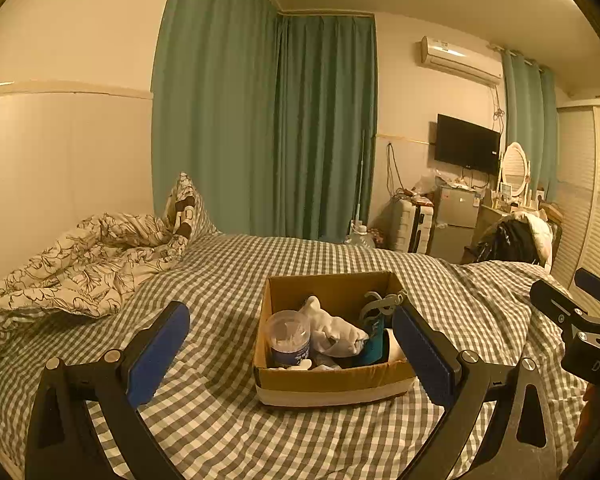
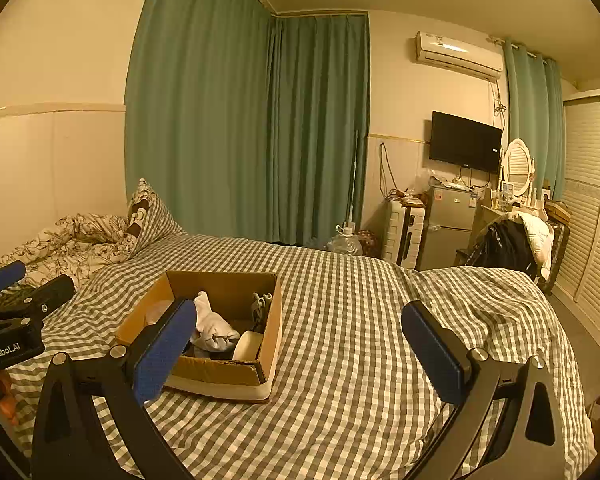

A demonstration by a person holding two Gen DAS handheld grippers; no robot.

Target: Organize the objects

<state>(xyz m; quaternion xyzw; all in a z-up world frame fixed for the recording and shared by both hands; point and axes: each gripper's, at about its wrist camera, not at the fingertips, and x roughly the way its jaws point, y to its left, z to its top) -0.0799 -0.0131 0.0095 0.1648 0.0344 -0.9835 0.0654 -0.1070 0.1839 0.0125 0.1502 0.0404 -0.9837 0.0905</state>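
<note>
An open cardboard box [image 1: 332, 378] sits on the checked bed. In it lie a clear plastic jar [image 1: 290, 336], a crumpled white cloth [image 1: 332, 328], a teal item with a grey hook [image 1: 376, 320] and a roll of tape [image 2: 247, 346]. My left gripper [image 1: 292, 348] is open and empty, held above the bed just in front of the box. My right gripper [image 2: 300, 352] is open and empty, to the right of the box [image 2: 220, 376]. Each gripper shows at the edge of the other's view.
The bed has a grey checked cover [image 2: 360, 320] with a flowered quilt [image 1: 80, 264] and pillow bunched at the far left. Beyond the bed stand green curtains [image 1: 260, 140], a suitcase [image 2: 404, 232], a small fridge [image 2: 448, 224], a dressing table and a wardrobe [image 2: 596, 200].
</note>
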